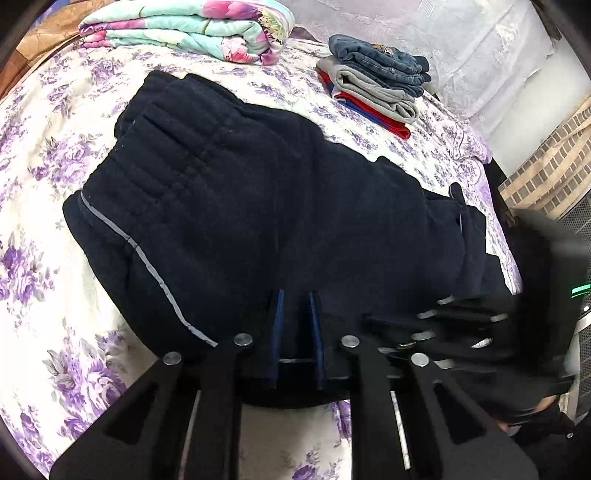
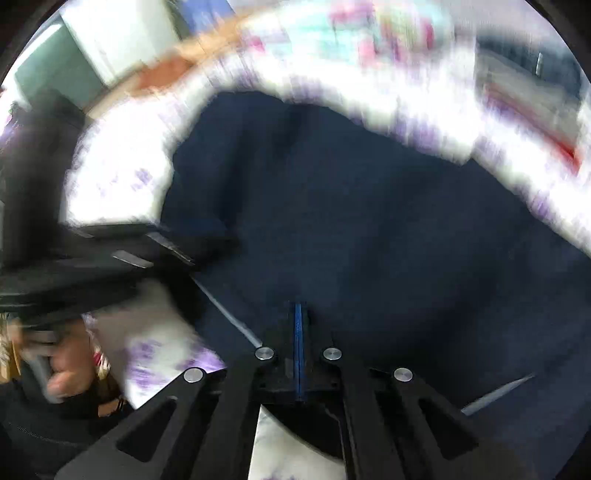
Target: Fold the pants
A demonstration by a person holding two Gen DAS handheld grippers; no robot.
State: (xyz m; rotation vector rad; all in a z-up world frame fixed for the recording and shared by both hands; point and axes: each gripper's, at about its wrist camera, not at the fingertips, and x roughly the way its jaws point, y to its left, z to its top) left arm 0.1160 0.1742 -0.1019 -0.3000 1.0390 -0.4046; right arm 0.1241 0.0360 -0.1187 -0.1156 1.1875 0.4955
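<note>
Lying folded across a bedspread (image 1: 44, 206) printed with purple flowers: dark navy sweatpants (image 1: 240, 206), ribbed waistband toward the far left, grey reflective stripe (image 1: 155, 273) along the near side seam. Seen sharply only from the left wrist camera: a folded floral quilt (image 1: 192, 29) at the far edge of the bed, and a stack of folded clothes (image 1: 373, 81), jeans on top, grey beneath, red and blue at the bottom, well apart from the sweatpants. Also there: left gripper (image 1: 295, 328) released, blue-padded fingers (image 1: 277, 332) parted over the near edge of the navy fabric, a strip of cloth visible between them. At lower right of that view, blurred: right gripper (image 1: 454, 325) against the leg end of the sweatpants.

From the right wrist camera, heavy motion blur; quilt and stack reduced to smears of colour. Clear there instead: right gripper (image 2: 299, 332) clenched, blue pads pressed together with no gap, tip at the sweatpants (image 2: 351, 221); cannot tell whether cloth is pinched between the pads. At left, blurred: left gripper (image 2: 147, 251) and a bare hand (image 2: 68, 369) below it.
</note>
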